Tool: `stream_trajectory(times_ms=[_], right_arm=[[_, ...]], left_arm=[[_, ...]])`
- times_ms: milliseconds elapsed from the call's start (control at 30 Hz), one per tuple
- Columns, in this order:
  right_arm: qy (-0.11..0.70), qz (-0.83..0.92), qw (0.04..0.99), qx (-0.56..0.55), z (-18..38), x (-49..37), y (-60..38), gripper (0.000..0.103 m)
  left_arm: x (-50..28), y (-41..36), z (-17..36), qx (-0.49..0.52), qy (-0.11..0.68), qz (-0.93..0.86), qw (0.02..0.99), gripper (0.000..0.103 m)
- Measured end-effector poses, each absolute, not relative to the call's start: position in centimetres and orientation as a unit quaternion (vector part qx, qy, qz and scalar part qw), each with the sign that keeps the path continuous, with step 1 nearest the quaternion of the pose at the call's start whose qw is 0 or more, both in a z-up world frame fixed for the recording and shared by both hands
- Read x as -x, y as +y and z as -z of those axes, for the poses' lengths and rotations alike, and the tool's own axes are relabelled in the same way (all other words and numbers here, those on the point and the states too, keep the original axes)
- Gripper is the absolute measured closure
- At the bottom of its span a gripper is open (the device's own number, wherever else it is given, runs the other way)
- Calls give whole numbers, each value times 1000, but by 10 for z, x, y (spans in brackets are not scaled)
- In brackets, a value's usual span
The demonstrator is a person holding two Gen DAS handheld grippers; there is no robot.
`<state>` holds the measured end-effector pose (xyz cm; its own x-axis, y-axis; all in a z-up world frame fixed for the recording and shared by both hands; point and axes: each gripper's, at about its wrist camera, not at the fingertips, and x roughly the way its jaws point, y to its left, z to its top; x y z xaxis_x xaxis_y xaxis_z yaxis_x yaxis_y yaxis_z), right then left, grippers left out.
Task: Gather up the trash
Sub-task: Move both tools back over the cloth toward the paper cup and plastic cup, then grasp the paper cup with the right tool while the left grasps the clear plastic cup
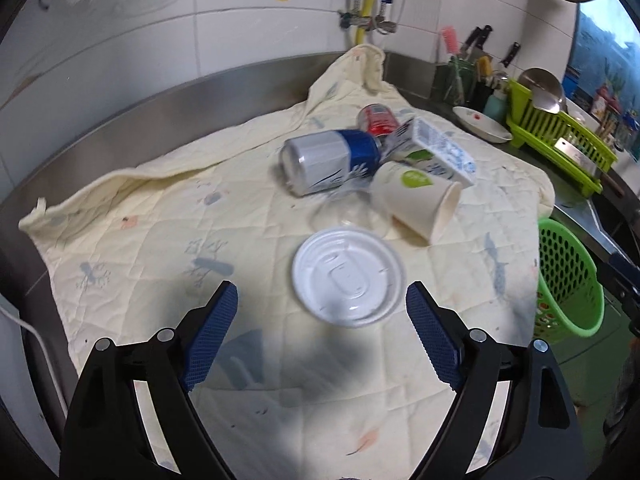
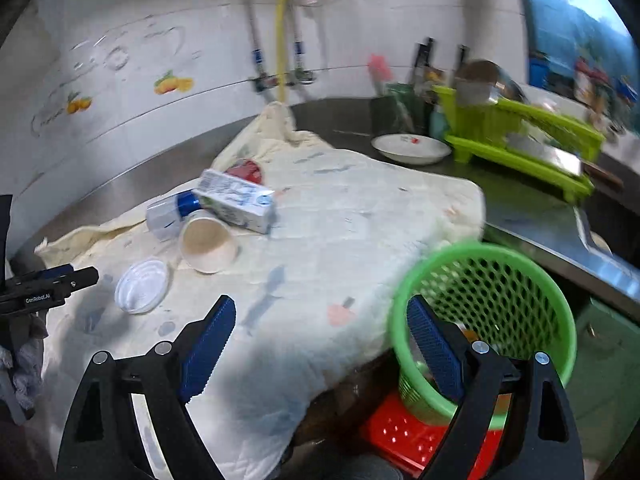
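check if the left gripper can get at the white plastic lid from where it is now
Probably yes. The left gripper is open, and the white plastic lid lies flat on the quilted cloth just ahead, with nothing in between.

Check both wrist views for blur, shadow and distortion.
Left wrist view: mostly sharp, slight smear on the blue can; dark shadow under the left gripper. Right wrist view: motion-blurred, worst at the green basket. Both are fisheye-bent with dark corners.

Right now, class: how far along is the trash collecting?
Little looks done: the green basket holds something unclear. Nothing is in hand: left gripper and right gripper are open and empty. Left: white lid, paper cup, carton, two cans.
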<state>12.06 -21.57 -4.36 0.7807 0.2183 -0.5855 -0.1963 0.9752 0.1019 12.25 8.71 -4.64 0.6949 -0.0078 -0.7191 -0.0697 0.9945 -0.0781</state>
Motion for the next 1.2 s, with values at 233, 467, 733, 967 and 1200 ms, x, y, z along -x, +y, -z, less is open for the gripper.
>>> stream_trajectory(times_ms=[233,467,733,967,1200], right_arm=[[323,-180,929,0,44,-157,-170,19],[334,-230,914,23,52,-196,-126,18],[345,-257,901,62,70,-245,-88,17],[365,-272,888,64,85,-273,-73,17],[377,-269,883,74,93,-283,-63,27]], left_arm=[[-119,115,59,81,400,-31,912,18],[-120,135,69,101,408,-44,906,18],[-129,144,75,106,413,-44,903,18],[-138,145,79,102,418,-41,902,18],[-143,138,76,96,415,-29,904,18]])
